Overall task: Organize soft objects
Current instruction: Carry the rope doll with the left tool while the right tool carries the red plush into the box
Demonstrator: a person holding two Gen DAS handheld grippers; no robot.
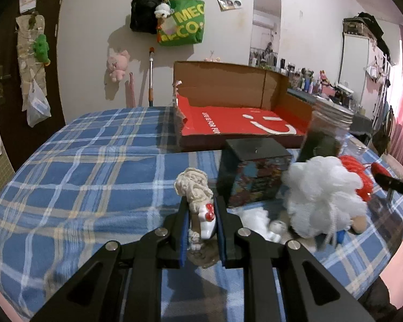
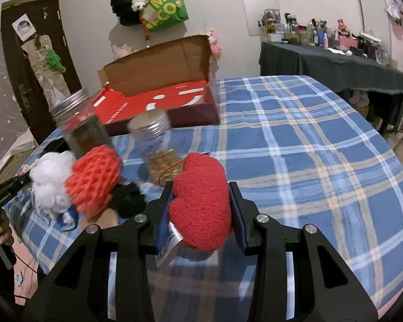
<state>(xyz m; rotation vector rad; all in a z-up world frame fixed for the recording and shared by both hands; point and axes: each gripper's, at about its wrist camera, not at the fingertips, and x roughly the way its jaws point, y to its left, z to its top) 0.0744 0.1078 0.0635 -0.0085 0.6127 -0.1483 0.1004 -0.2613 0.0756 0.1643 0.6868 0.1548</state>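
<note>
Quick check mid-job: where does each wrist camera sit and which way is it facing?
Left wrist: on the left gripper, looking down its fingers at a cream woolly white-bodied toy they clamp, red-lined open cardboard box beyond.
Right wrist: on the right gripper, fingers clamping a red fuzzy plush; a hand shows at left.
Shared: blue plaid bedspread, box, white mesh pouf.

My left tongs (image 1: 200,212) are matte black linkage arms with round silver pivot screws and blue pads lining the inner faces. My right tongs (image 2: 200,205) match: black arms with triangular cut-outs, silver screws, blue ribbed pads (image 2: 164,218).
</note>
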